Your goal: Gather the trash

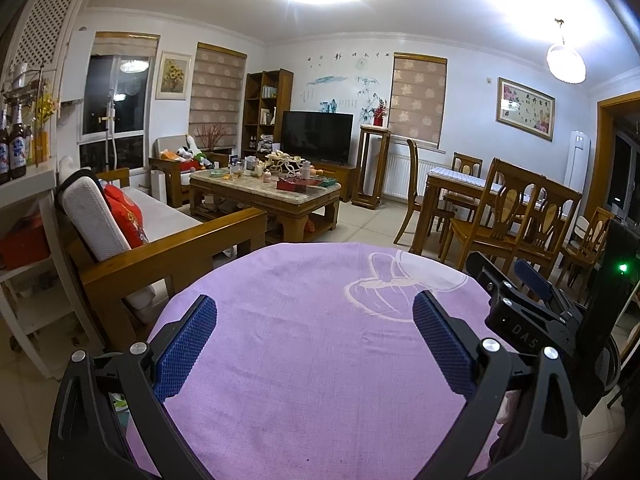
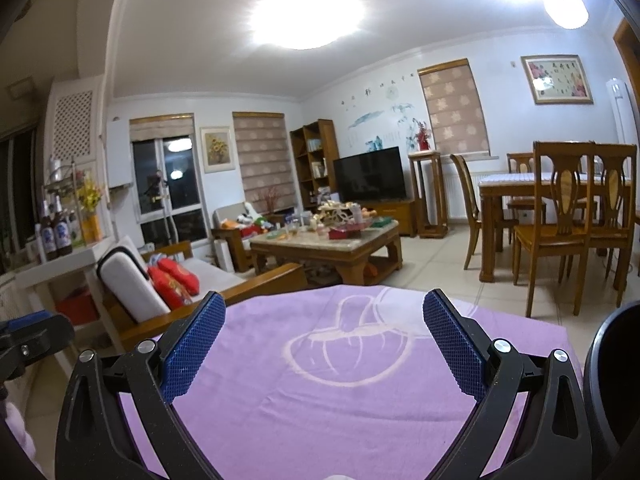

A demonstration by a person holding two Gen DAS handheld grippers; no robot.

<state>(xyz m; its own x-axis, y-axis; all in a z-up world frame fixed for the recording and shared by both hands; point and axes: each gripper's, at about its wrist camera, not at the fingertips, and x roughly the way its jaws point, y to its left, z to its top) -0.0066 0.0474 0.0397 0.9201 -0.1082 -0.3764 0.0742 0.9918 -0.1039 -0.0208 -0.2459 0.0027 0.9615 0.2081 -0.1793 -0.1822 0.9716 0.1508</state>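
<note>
My left gripper is open and empty, held above a purple cloth with a pale printed figure. My right gripper is open and empty above the same cloth. The right gripper's black body also shows in the left wrist view, at the right edge. Far across the room a wooden coffee table carries many small items, bottles and a red box; it also shows in the right wrist view. No single piece of trash can be told apart at this distance.
A wooden sofa with a white cushion and red pillows stands left. A dining table with chairs stands right. A TV, a bookshelf and a white shelf with bottles line the walls. Tiled floor lies between.
</note>
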